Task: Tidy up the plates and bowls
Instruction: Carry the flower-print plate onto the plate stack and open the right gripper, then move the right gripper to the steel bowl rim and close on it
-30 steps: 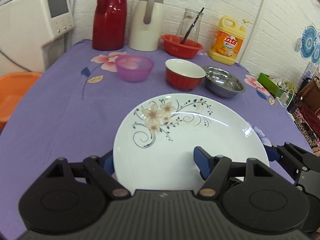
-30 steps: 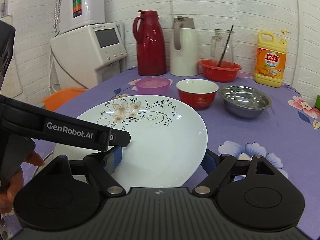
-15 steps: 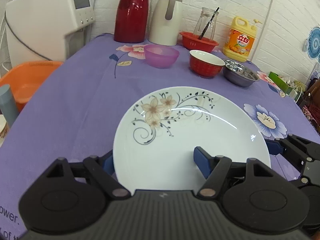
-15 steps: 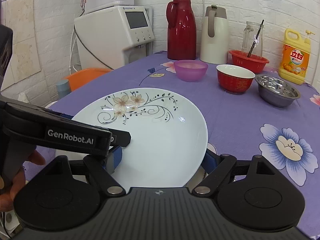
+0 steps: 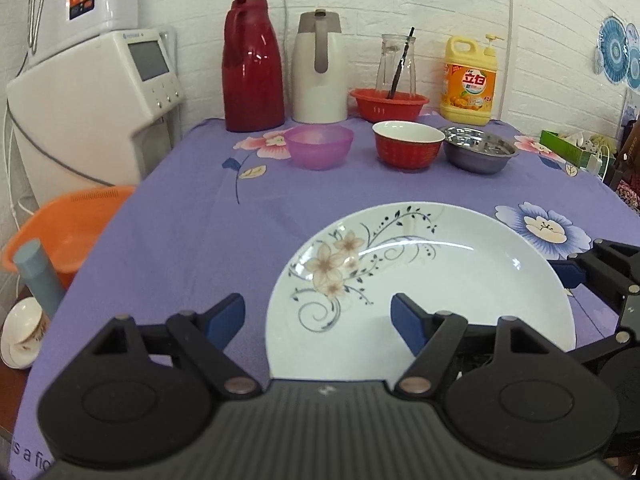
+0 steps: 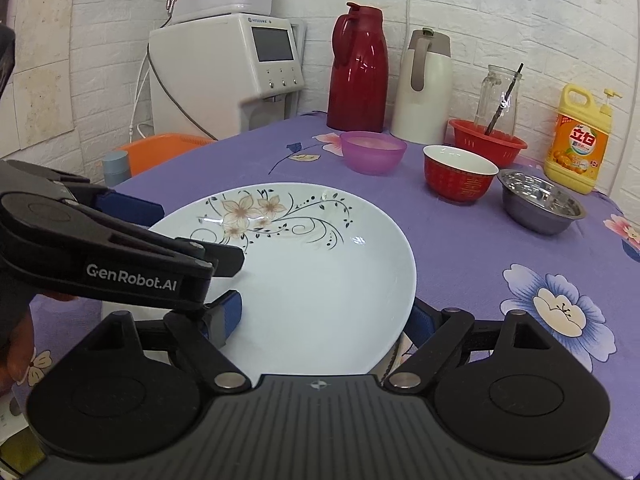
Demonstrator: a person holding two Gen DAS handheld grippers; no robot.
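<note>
- A white round plate (image 5: 460, 280) with a brown flower and dark vine pattern lies near the front of the purple flowered tablecloth (image 5: 180, 240).
- The left gripper (image 5: 318, 316) is opening. Its left finger stands off the plate's rim over the cloth; its right finger is over the plate's inside. The pads do not press the plate.
- The right gripper (image 6: 320, 316) straddles the plate's right edge, one blue pad above the inside and the other under the rim; it grips the plate.
- Well behind the plate stand three bowls in a row: a translucent purple plastic bowl (image 5: 320, 146), a red bowl with a white inside (image 5: 408, 144) and a steel bowl (image 5: 480, 154).
- At the wall stand a red thermos jug (image 5: 252, 68), a cream jug (image 5: 320, 72), a red basket (image 5: 388, 104) and a yellow detergent bottle (image 5: 470, 84).
</note>
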